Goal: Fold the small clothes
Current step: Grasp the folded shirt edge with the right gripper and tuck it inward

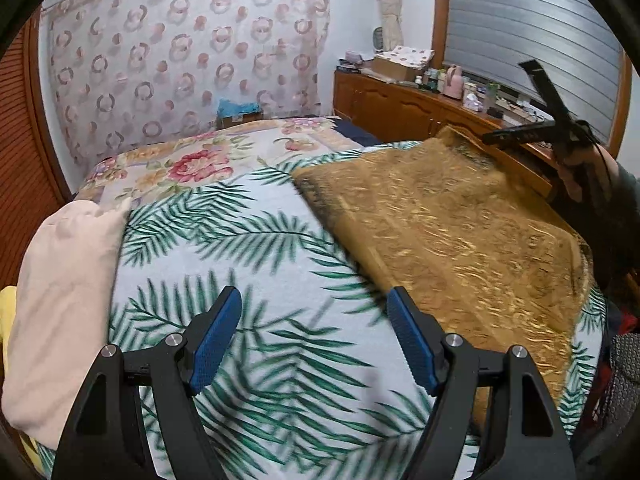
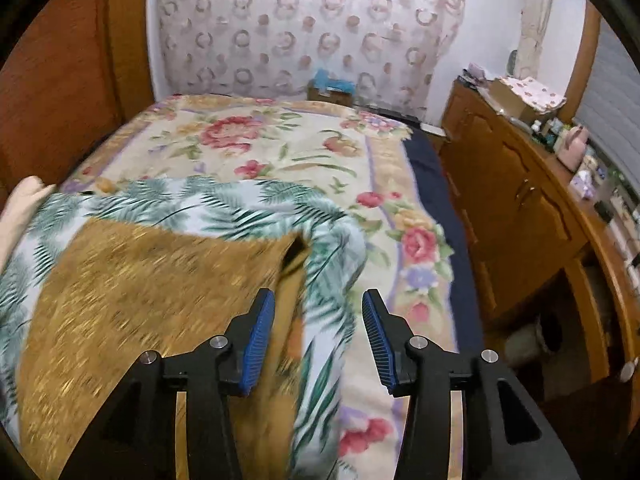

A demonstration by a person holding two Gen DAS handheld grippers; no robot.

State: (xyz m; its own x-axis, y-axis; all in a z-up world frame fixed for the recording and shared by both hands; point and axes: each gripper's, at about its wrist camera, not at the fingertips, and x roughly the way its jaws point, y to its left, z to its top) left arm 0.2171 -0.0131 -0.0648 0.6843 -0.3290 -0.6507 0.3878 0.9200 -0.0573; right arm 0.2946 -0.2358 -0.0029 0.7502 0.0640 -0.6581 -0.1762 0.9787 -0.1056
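Note:
A golden-brown patterned cloth [image 1: 440, 232] lies spread flat on a palm-leaf sheet [image 1: 248, 248] on the bed. My left gripper [image 1: 314, 296] hovers open above the sheet, its right finger close to the cloth's near-left edge and nothing between the pads. In the right wrist view the cloth [image 2: 140, 292] fills the lower left, one corner lifted. My right gripper [image 2: 318, 296] is open over the cloth's right edge and the sheet [image 2: 332, 240], holding nothing. The left wrist view also shows the right gripper [image 1: 506, 100], open, beyond the cloth's far corner, held by a hand [image 1: 588, 172].
A floral blanket [image 2: 280, 148] covers the far part of the bed. A pale pink folded item [image 1: 60, 280] sits at the left edge. A wooden cabinet [image 2: 520, 208] with clutter on top runs along the right side. A patterned curtain [image 1: 180, 52] hangs behind.

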